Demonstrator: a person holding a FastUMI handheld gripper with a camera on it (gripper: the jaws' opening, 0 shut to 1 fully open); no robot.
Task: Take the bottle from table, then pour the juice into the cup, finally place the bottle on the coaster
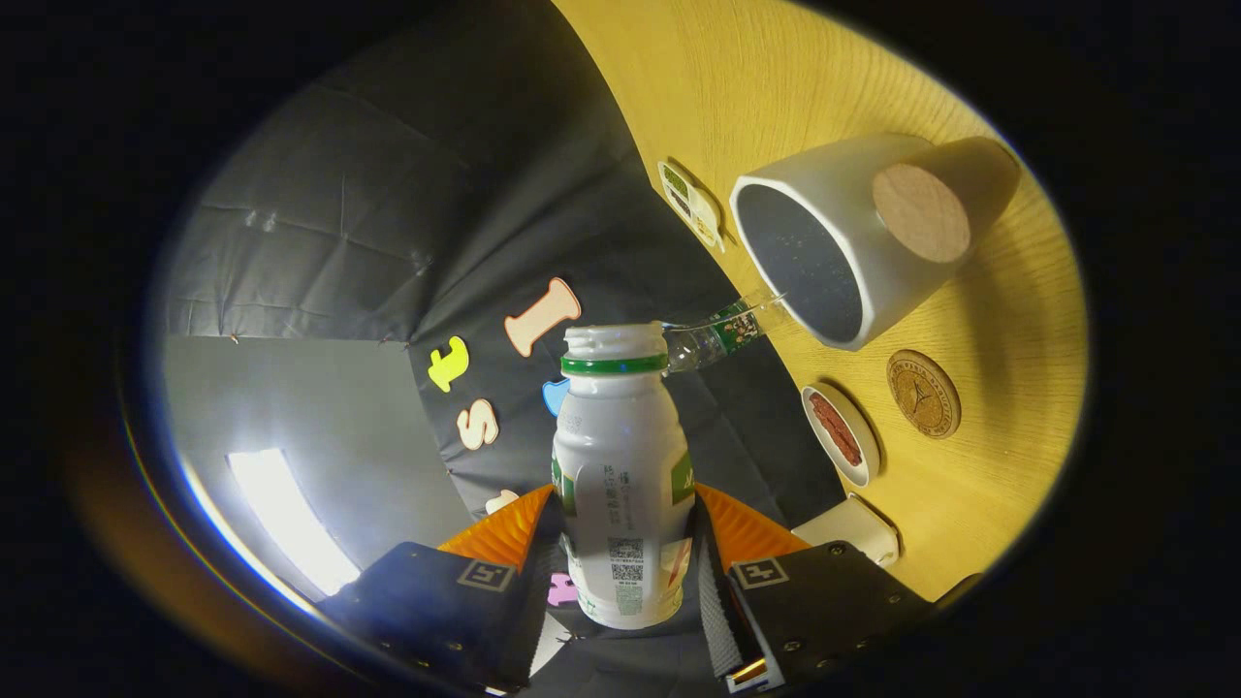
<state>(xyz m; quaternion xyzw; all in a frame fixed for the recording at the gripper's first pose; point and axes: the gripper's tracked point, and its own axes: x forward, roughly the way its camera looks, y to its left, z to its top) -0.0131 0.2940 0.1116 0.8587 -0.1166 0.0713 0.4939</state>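
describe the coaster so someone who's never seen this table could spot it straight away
On the yellow wooden table, find the big white cup, ahead and to one side of the white bottle the gripper is shut on. The coaster lies just beside the cup, next to a small white dish. It is the flat round brown disc with an embossed emblem.

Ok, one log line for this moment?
phase: pouring | gripper: shut on white plastic bottle, tilted | target: white cup, ahead | round cork coaster: bare
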